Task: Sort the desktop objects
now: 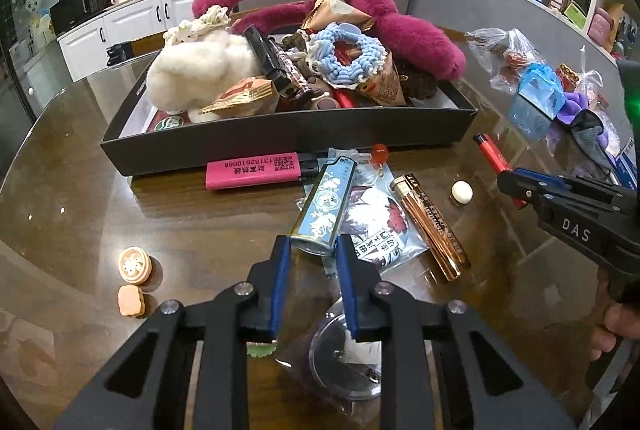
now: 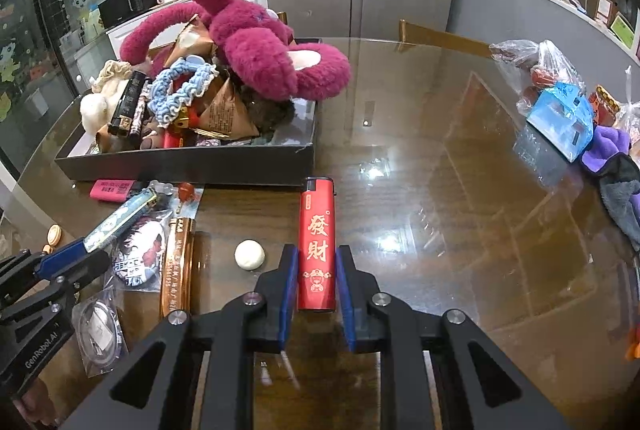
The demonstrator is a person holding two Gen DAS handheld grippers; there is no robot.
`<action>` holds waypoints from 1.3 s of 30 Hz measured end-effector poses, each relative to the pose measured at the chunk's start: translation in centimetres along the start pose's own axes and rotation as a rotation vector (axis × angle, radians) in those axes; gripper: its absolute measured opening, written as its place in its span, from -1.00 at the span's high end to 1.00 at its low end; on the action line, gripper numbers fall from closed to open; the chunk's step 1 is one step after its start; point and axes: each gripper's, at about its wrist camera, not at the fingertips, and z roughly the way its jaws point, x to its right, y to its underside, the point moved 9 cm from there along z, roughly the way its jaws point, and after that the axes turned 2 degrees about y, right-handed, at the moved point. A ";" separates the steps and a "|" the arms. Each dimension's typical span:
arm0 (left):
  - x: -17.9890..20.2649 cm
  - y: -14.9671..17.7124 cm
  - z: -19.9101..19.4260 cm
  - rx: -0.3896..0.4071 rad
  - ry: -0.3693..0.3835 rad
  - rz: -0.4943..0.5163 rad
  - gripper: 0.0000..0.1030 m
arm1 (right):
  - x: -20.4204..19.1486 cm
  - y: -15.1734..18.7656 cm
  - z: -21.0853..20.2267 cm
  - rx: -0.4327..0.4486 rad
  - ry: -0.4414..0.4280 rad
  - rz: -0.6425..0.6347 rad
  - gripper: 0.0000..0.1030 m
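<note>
A black tray (image 1: 280, 134) piled with plush toys, wrapped snacks and a blue scrunchie stands at the back of the glass-topped table. My left gripper (image 1: 311, 250) is shut on the bottom end of a blue floral lighter (image 1: 326, 204), which lies over bagged badges. My right gripper (image 2: 317, 258) is shut on a red lighter (image 2: 317, 246) with gold characters; it also shows in the left wrist view (image 1: 494, 158). A pink lighter (image 1: 252, 171) lies against the tray's front wall. A copper-coloured lighter (image 1: 430, 226) lies to the right of the blue one.
A small white ball (image 2: 249, 255) sits left of the red lighter. Two small round cookie-like items (image 1: 134, 280) lie at the left. Plastic bags, a blue box (image 2: 560, 120) and purple cloth crowd the right edge. A bagged round badge (image 1: 344, 358) lies under my left gripper.
</note>
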 end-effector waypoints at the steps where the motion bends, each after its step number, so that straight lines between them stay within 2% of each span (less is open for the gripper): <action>1: -0.1 0.0 0.1 -0.003 -0.001 -0.002 0.53 | 0.2 0.0 0.1 -0.002 0.000 0.001 0.62; 7: -0.3 0.3 0.5 -0.008 0.004 -0.006 0.52 | 0.3 0.3 0.8 -0.022 -0.005 -0.005 0.62; 8: -0.4 0.3 0.6 -0.011 -0.002 -0.006 0.47 | 0.3 0.4 0.9 -0.025 -0.004 -0.007 0.62; 10: -0.9 0.4 0.6 -0.014 -0.029 -0.011 0.08 | 0.3 0.6 1.1 -0.032 -0.001 -0.010 0.62; 11: -1.1 0.4 0.5 -0.009 -0.038 -0.015 -0.21 | 0.3 0.7 1.2 -0.034 -0.001 -0.009 0.62; 17: -1.3 -0.2 -0.4 0.033 -0.027 0.007 -0.44 | 0.5 0.8 1.3 -0.037 0.002 -0.008 0.62; 22: -1.0 -0.9 0.5 0.023 -0.003 0.055 -0.44 | 0.6 0.7 1.2 -0.037 0.001 -0.002 0.60; 23: -0.9 -1.2 0.8 0.021 0.005 0.063 -0.44 | 0.6 0.7 1.1 -0.034 0.007 -0.006 0.57; 25: -0.7 -1.6 1.3 0.017 0.027 0.080 -0.44 | 0.9 0.6 1.0 -0.031 0.021 -0.002 0.24; 26: -0.6 -1.8 1.6 0.014 0.028 0.088 -0.44 | 1.0 0.5 1.0 -0.026 0.027 -0.002 0.17; 28: -0.6 -2.1 2.4 0.004 0.022 0.112 -0.44 | 1.4 0.3 0.9 -0.019 0.038 -0.003 0.14; 31: -0.6 -2.9 3.1 0.001 0.053 0.104 -0.42 | 1.8 0.5 1.3 -0.034 0.046 0.002 0.14; 34: -0.5 -3.3 3.5 -0.004 0.103 0.089 -0.09 | 2.1 0.5 1.6 -0.039 0.048 0.005 0.14; 36: -0.6 -3.5 3.5 -0.003 0.126 0.075 0.27 | 2.3 0.5 1.7 -0.038 0.048 0.006 0.14; 39: -0.6 -3.3 3.4 -0.001 0.128 0.073 0.41 | 2.2 0.5 1.7 -0.036 0.049 0.003 0.14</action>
